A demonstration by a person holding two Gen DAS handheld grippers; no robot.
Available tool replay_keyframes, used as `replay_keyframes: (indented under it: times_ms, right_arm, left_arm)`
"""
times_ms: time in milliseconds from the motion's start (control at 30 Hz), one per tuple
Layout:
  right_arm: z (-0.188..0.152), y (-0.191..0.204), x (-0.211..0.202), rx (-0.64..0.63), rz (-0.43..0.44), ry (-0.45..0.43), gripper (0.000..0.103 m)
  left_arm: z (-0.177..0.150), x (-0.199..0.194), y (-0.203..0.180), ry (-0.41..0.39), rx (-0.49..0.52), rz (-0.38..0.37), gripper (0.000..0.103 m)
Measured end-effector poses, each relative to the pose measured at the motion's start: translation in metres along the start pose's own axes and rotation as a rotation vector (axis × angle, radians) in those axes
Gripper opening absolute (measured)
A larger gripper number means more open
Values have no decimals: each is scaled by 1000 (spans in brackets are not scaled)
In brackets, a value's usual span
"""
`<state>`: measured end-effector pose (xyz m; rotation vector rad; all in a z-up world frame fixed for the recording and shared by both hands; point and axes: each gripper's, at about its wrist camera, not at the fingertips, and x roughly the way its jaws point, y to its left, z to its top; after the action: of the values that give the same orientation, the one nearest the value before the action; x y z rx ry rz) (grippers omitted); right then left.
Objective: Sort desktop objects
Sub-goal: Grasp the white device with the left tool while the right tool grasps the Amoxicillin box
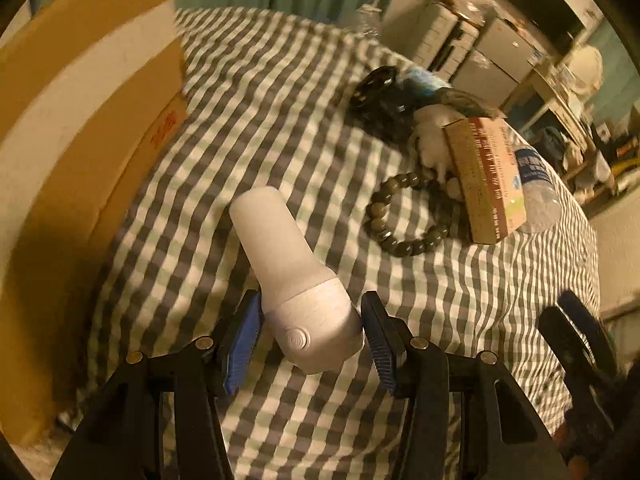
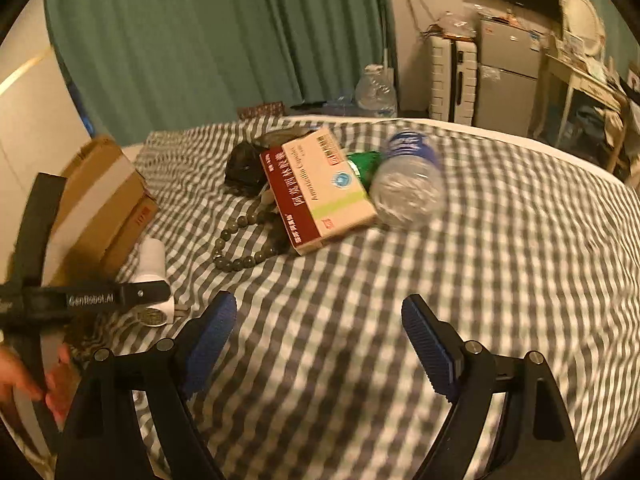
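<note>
My left gripper is shut on a white handheld device with a round button, holding its thick end just above the checked cloth; it also shows in the right wrist view. A bead bracelet lies to the right, also seen in the right wrist view. A medicine box leans on a pile with a clear water bottle, a black object and a green packet. My right gripper is open and empty over bare cloth.
A cardboard box stands at the left edge of the checked surface. Beyond the far edge are a green curtain, a second bottle, a suitcase and shelves.
</note>
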<state>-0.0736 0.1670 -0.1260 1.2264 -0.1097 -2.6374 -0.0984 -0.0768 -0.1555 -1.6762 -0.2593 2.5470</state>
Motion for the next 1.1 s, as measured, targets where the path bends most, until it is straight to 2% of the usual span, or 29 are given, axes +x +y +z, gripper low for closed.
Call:
replay_keyframes:
  times_ms: [133, 300, 533, 633, 700, 800, 967, 1100]
  right_arm:
    - [12, 0, 31, -21, -33, 38, 85]
    - [34, 0, 52, -48, -48, 11, 85]
    - [54, 3, 98, -86, -32, 80, 87]
    - [55, 7, 109, -87, -53, 108, 87]
    - [54, 10, 105, -93, -65, 108, 83]
    - [45, 7, 91, -10, -47, 118, 81]
    - [21, 13, 49, 44, -45, 111, 80]
    - [2, 17, 20, 80, -29, 144, 79]
  left_arm:
    - [11, -11, -8, -82, 82, 55, 52]
    - [23, -12, 3, -139, 108, 138, 52]
    - [27, -1, 15, -120, 84, 113, 52]
    - [27, 4, 14, -115, 86, 115, 52]
    - [27, 2, 10, -117, 83, 107, 52]
    - [26, -1, 6, -128, 93, 88, 52]
    - [21, -17, -16, -193, 174, 95, 52]
    - [12, -31, -34, -208, 218, 73, 52]
